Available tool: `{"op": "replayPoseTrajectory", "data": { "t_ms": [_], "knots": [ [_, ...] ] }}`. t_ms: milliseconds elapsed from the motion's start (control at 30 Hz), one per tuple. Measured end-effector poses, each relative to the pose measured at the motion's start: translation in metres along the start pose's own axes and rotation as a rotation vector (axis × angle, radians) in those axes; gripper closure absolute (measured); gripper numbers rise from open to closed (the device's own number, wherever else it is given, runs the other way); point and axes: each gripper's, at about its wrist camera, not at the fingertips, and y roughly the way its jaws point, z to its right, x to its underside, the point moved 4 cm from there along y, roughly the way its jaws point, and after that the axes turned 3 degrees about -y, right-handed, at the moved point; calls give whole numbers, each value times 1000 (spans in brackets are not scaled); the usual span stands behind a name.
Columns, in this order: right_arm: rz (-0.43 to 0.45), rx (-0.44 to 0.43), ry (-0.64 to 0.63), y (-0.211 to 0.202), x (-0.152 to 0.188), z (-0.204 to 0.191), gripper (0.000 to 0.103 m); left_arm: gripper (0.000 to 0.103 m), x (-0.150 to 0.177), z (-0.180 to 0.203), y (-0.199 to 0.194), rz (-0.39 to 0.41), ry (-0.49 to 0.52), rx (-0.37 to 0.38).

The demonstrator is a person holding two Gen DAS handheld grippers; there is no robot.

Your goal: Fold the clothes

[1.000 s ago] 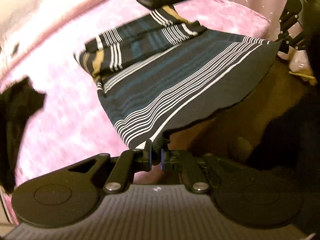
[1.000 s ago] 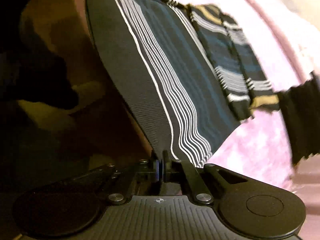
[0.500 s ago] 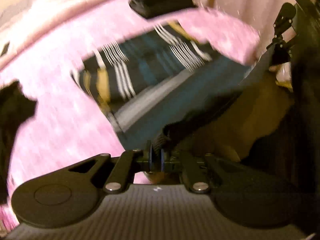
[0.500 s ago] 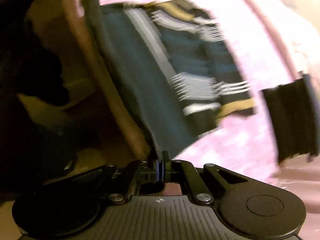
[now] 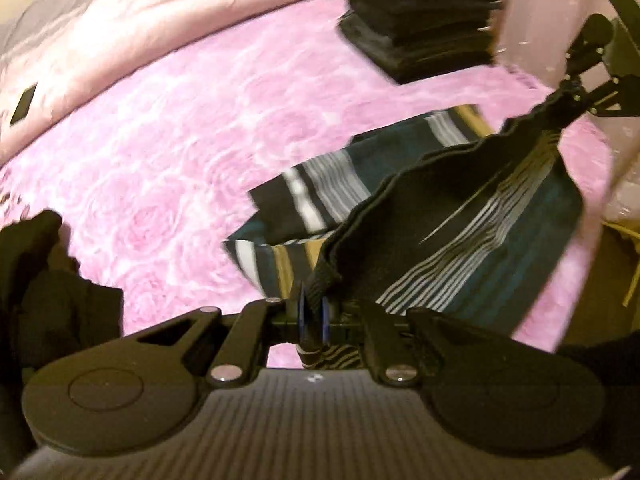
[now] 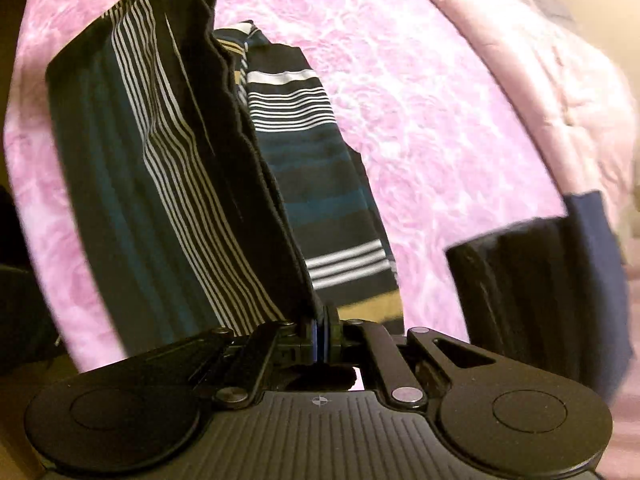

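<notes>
Both tongs clamp the striped shirt's [image 5: 472, 240] hem: left gripper [image 5: 314, 312], right gripper [image 6: 325, 330]. Folded dark stack [image 5: 420, 20] at one o'clock on the pink bedspread [image 5: 180, 140].

Right tool [image 6: 320, 334]: jaws closed on the dark hem of the striped garment [image 6: 168, 184]. Raised hem edge runs from the pads toward the top of the frame, above the lower layer. Garment: black and teal with white stripes and a tan band, lying on the pink rose-patterned bedspread [image 6: 432, 128]. A stack of folded dark clothes [image 6: 532, 292] sits on the bedspread at right, apart from the garment.
</notes>
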Motion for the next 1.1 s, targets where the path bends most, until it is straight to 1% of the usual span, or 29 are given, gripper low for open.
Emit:
{"op": "replayPoseTrajectory", "data": {
  "t_ms": [100, 200, 333, 400, 500, 633, 700, 733, 767, 800, 833, 867, 900, 967, 1033, 1100],
  "knots": [
    [13, -50, 22, 27, -3, 30, 102, 97, -17, -13, 27, -29, -66, -29],
    [19, -98, 69, 47, -4, 61, 102, 97, -32, -23, 46, -50, -89, -52],
    [4, -145, 96, 75, -11, 93, 102, 97, -48, -40, 76, -75, -117, -55],
    [1, -154, 109, 92, -17, 105, 102, 97, -56, -53, 100, -98, -124, -51],
    [-5, -170, 151, 125, -26, 118, 102, 97, -58, -68, 131, -124, -115, -35],
    [-28, -192, 213, 176, -28, 126, 102, 96, -48, -87, 184, -175, -132, -7],
    [-35, -205, 246, 195, -26, 127, 102, 95, -44, -95, 197, -183, -157, -7],
    [-30, -206, 269, 199, -25, 128, 99, 94, -43, -99, 199, -183, -173, -12],
    [-21, -194, 289, 198, -24, 130, 93, 92, -43, -103, 202, -182, -189, -16],
    [-14, -157, 313, 195, -22, 135, 72, 91, -42, -107, 205, -181, -205, -20],
    [-7, -105, 338, 190, -19, 141, 48, 91, -42, -112, 206, -180, -220, -28],
    [-5, -63, 367, 185, -16, 148, 41, 91, -43, -118, 203, -176, -235, -42],
    [-12, -42, 405, 178, -10, 155, 39, 91, -45, -124, 199, -171, -247, -56],
    [-26, -1, 483, 166, 1, 168, 39, 92, -48, -132, 187, -157, -259, -83],
    [-35, 30, 563, 153, 12, 179, 39, 92, -50, -137, 173, -132, -282, -90],
    [-5, -12, 674, 140, 22, 177, 39, 92, -48, -140, 161, -111, -338, -76]
  ]
}}
